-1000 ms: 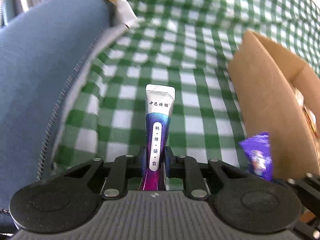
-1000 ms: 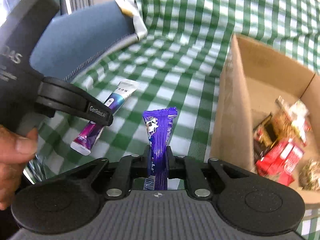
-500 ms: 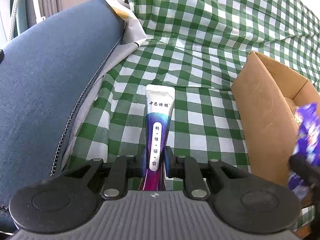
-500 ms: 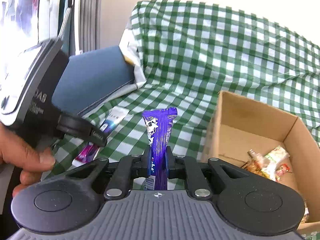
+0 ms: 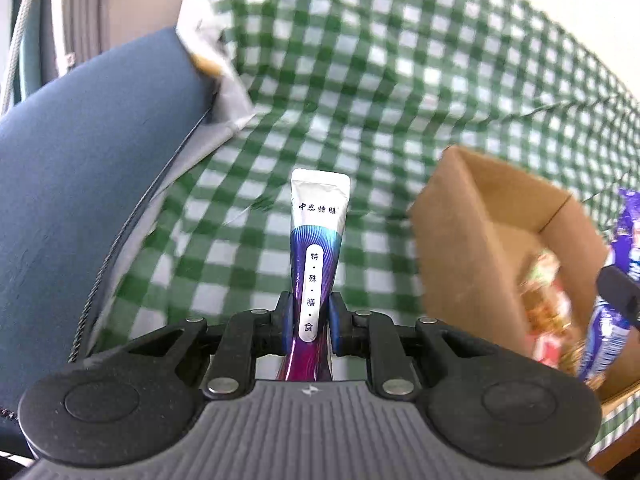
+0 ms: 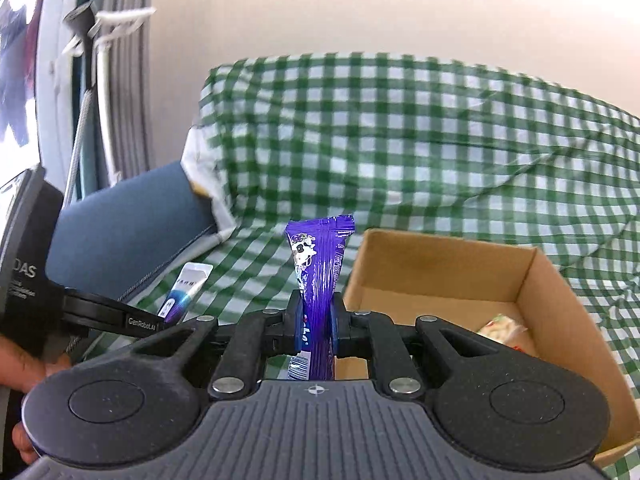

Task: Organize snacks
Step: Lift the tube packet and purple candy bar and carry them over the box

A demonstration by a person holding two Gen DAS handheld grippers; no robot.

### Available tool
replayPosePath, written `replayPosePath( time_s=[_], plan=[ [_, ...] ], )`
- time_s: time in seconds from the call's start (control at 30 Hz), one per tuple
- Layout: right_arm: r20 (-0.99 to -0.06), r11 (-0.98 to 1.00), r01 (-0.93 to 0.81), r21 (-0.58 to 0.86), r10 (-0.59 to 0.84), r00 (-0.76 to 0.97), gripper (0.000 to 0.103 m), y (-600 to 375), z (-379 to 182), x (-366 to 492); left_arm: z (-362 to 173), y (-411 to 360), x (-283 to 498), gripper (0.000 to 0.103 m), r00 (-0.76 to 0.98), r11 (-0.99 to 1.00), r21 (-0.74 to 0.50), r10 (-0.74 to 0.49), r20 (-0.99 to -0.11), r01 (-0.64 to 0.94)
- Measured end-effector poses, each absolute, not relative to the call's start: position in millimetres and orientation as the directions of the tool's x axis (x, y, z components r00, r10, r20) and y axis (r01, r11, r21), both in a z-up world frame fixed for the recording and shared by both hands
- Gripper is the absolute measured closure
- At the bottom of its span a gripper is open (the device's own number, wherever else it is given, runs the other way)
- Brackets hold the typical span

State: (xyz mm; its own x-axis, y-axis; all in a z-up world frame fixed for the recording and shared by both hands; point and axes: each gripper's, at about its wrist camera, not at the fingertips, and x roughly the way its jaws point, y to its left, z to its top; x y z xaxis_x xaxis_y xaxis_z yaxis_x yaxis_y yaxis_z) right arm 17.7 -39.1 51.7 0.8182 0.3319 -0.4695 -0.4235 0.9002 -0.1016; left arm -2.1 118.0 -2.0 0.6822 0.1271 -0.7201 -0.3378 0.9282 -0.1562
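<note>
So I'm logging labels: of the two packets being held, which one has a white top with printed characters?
The sachet in the left gripper: white top, purple below. The right gripper holds an all-purple cow-print packet.

Your left gripper (image 5: 308, 326), matt black plastic with bright metal pins, pinches a glossy foil sachet (image 5: 318, 240); the right gripper (image 6: 314, 328) a shiny crinkled purple wrapper (image 6: 318, 264). Plain matt cardboard box (image 6: 560, 304) on soft checked cloth (image 6: 400, 140).
</note>
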Motion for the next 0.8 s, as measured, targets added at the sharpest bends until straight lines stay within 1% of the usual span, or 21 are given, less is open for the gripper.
replayPosePath(
  time_s=[0.17, 0.47, 0.8],
  plan=[
    [-0.429, 0.93, -0.36, -0.071, 0.297, 0.853, 0.09, -59, 61, 30, 24, 92, 12, 0.084, 0.727, 0.938, -0.191, 0.086, -0.682, -0.289],
    [-0.411, 0.981, -0.194, -0.006, 0.174, 0.895, 0.09, -94, 67, 58, 63, 41, 41, 0.084, 0.783, 0.959, -0.211, 0.017, -0.622, -0.189],
    [-0.408, 0.997, -0.043, 0.065, 0.066, 0.91, 0.09, -134, 69, 80, 71, -15, 73, 0.084, 0.79, 0.97, -0.215, -0.044, -0.611, -0.112]
  ],
)
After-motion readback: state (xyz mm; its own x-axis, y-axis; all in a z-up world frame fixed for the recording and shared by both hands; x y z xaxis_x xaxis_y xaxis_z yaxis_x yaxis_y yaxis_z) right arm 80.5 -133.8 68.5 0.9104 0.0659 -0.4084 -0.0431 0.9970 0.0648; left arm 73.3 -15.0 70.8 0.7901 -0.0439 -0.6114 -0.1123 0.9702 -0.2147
